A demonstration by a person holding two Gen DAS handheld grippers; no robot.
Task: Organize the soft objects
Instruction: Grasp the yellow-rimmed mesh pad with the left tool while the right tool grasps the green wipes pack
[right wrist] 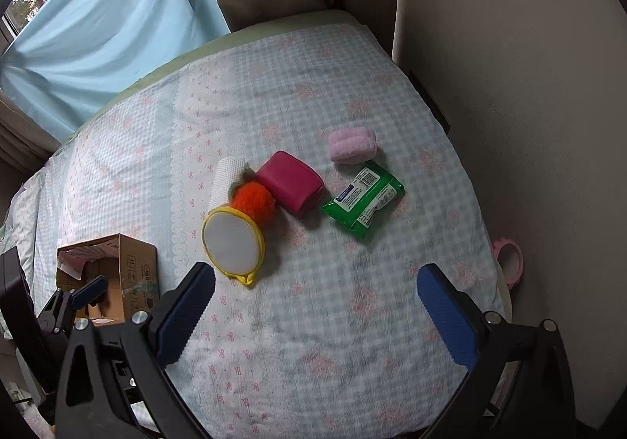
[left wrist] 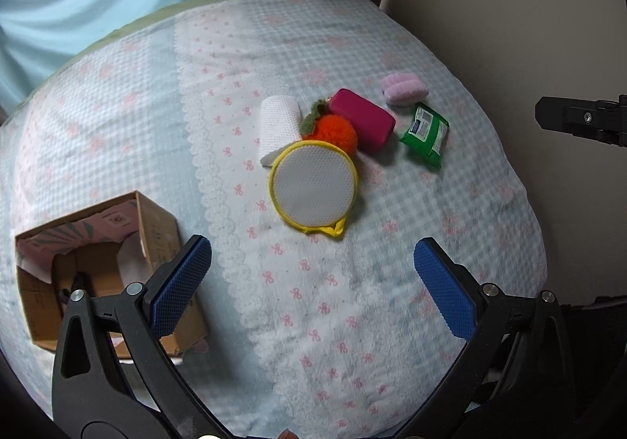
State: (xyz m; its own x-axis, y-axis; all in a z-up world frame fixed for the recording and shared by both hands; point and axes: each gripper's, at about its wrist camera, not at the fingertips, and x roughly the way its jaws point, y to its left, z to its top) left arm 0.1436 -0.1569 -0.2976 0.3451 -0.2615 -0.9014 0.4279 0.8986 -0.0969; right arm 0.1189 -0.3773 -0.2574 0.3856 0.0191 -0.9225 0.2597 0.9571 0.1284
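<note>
Six soft things lie bunched on the quilt (left wrist: 352,302): a mesh pad (left wrist: 313,186), an orange pompom (left wrist: 335,131), a white roll (left wrist: 278,129), a magenta pouch (left wrist: 362,119), a green wipes pack (left wrist: 425,135) and a pink sponge (left wrist: 403,88). The open box (left wrist: 94,266) sits well apart, at the left. Both claws hang above the quilt with jaws spread wide and nothing between them — left gripper (left wrist: 313,282), right gripper (right wrist: 313,305).

The risk, as I judge it, is the crowding. The pad overlaps the pompom and touches the roll, and the pompom touches the pouch, so a grab at one could drag or nudge a neighbour. The quilt is plush — fingers pressing low may pinch fabric along with the item. The flat pad offers little edge to catch and may slip.

The right view shows a pink ring (right wrist: 509,254) off the quilt's right edge, a window behind the curtain (right wrist: 117,27), and the left gripper near the box. The left view looks deeper into the box, where some contents show, though too dim to name.
</note>
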